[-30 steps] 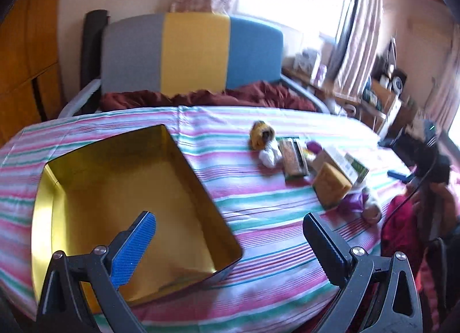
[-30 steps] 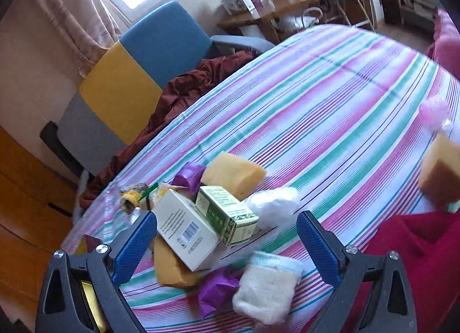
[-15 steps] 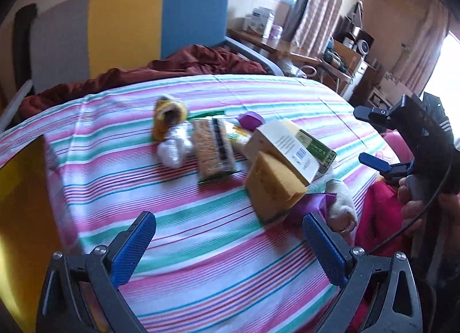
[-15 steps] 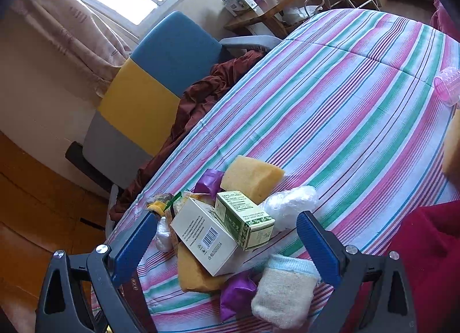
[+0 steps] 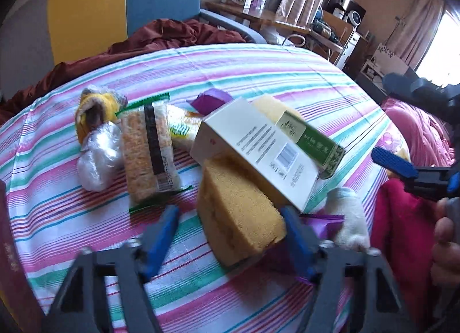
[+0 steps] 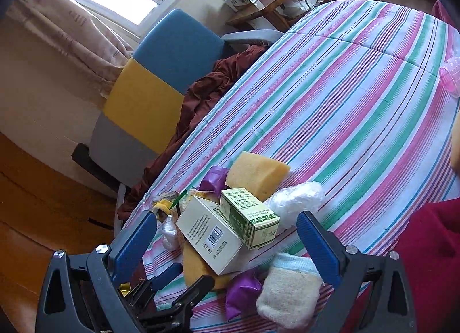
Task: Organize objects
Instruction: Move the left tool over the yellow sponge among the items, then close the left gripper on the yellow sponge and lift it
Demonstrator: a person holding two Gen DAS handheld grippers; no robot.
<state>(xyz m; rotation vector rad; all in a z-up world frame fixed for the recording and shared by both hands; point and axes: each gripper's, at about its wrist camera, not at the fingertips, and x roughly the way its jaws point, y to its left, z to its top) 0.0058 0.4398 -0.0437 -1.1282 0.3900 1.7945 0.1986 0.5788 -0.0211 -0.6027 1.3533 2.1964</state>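
- We are bringing our left tool (image 5: 230,235) down over the near sponge (image 5: 240,206), an ochre wedge lying at the near edge of the pile on the striped counter (image 5: 258,74).
- Its jaws are closing: the right pad sits just at the sponge's right flank, while the left pad is standing apart from it with bare cloth showing between, so we are not gripping yet.
- The sponge lies straight ahead of this tool and between its fingers; its long axis is running away from us, roughly in line with the fingers, so we are closing across the short width.
- The white box (image 5: 256,155) is leaning on the sponge's far end, with the green box (image 5: 313,143) resting against it; we judge that lifting the sponge may tip both.
- Our right tool (image 6: 227,244) is hovering wide open and empty over the same pile from the other side, holding nothing.
- The left hand is clearly the nearer one to the sponge, so the grasp is falling to it.
- A second sponge (image 6: 256,172) is lying at the far side of the heap.
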